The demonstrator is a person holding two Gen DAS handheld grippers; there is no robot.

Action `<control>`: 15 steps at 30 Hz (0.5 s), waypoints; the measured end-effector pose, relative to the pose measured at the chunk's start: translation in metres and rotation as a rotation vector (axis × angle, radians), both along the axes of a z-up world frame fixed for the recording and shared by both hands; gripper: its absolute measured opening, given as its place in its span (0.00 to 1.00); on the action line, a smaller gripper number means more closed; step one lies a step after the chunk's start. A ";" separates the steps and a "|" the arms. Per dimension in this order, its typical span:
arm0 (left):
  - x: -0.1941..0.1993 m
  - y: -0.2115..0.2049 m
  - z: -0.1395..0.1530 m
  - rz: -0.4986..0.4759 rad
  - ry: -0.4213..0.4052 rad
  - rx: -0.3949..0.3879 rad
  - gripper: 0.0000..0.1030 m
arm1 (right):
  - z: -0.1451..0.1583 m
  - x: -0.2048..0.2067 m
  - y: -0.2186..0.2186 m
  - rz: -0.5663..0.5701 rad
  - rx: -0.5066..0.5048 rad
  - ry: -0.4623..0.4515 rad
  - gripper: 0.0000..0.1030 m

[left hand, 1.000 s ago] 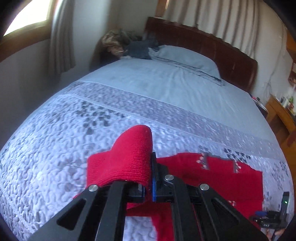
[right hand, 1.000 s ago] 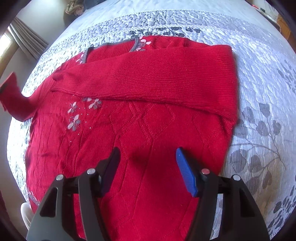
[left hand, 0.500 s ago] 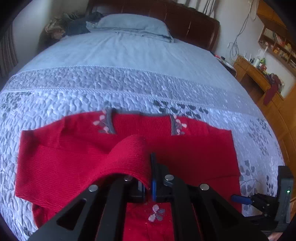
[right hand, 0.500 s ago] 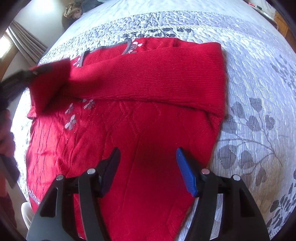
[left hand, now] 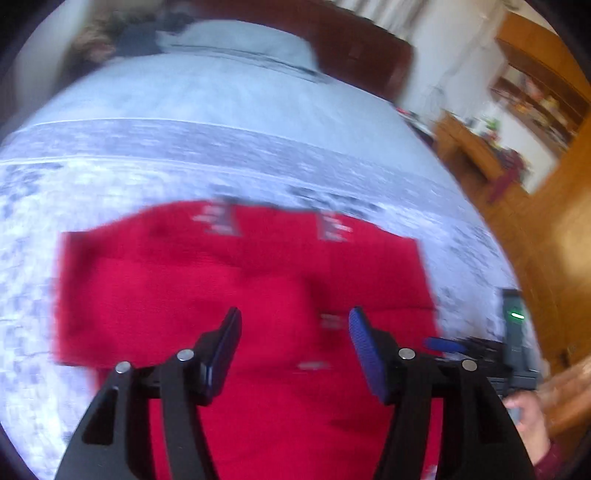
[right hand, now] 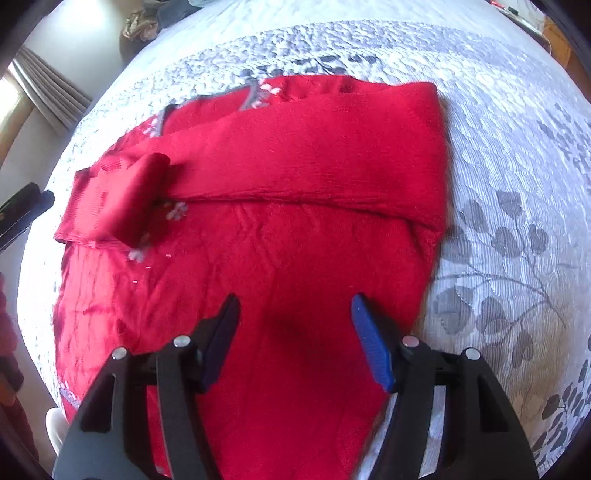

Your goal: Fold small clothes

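A small red knit sweater (right hand: 295, 229) with a grey-trimmed neck lies flat on the quilted bed (right hand: 498, 155). Its right sleeve (right hand: 314, 155) is folded across the chest. Its left sleeve (right hand: 125, 199) lies folded over the left shoulder, cuff inward. The sweater shows blurred in the left wrist view (left hand: 240, 288). My left gripper (left hand: 293, 328) is open and empty above the sweater's middle. My right gripper (right hand: 293, 317) is open and empty above the sweater's lower body. The right gripper also shows at the right edge of the left wrist view (left hand: 443, 345).
A pillow (left hand: 236, 44) and a dark wooden headboard (left hand: 369, 55) stand at the far end of the bed. Wooden furniture (left hand: 535, 184) with shelves is to the right. Curtains (right hand: 48, 92) hang at the left. A clothes pile (right hand: 144, 22) sits at the bed's far corner.
My left gripper carried the left sleeve in over the sweater, opened and let it go. The sleeve now lies folded on the left shoulder. The right gripper stayed open and hardly moved.
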State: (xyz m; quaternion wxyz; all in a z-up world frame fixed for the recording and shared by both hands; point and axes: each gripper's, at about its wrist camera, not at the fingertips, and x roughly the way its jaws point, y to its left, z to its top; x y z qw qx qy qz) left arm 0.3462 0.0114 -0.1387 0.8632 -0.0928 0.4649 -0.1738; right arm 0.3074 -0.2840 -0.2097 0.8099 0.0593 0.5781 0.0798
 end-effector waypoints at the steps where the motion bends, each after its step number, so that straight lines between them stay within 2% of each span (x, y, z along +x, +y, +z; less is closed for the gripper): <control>1: 0.004 0.018 -0.005 0.051 0.007 0.053 0.57 | 0.001 0.000 0.004 0.009 0.000 0.000 0.61; 3: 0.011 0.041 -0.016 0.114 0.046 0.108 0.57 | 0.001 0.001 0.011 0.027 -0.008 0.003 0.61; 7: 0.027 0.073 -0.049 0.180 0.132 0.155 0.55 | -0.012 0.008 0.020 0.034 -0.037 0.040 0.61; 10: 0.035 0.088 -0.079 0.205 0.238 0.072 0.52 | -0.021 0.011 0.024 0.043 -0.067 0.064 0.62; 13: 0.033 0.091 -0.088 0.193 0.235 0.063 0.52 | -0.022 0.014 0.035 0.064 -0.120 0.085 0.67; 15: 0.031 0.091 -0.088 0.179 0.230 0.076 0.52 | -0.012 0.018 0.046 0.062 -0.130 0.085 0.65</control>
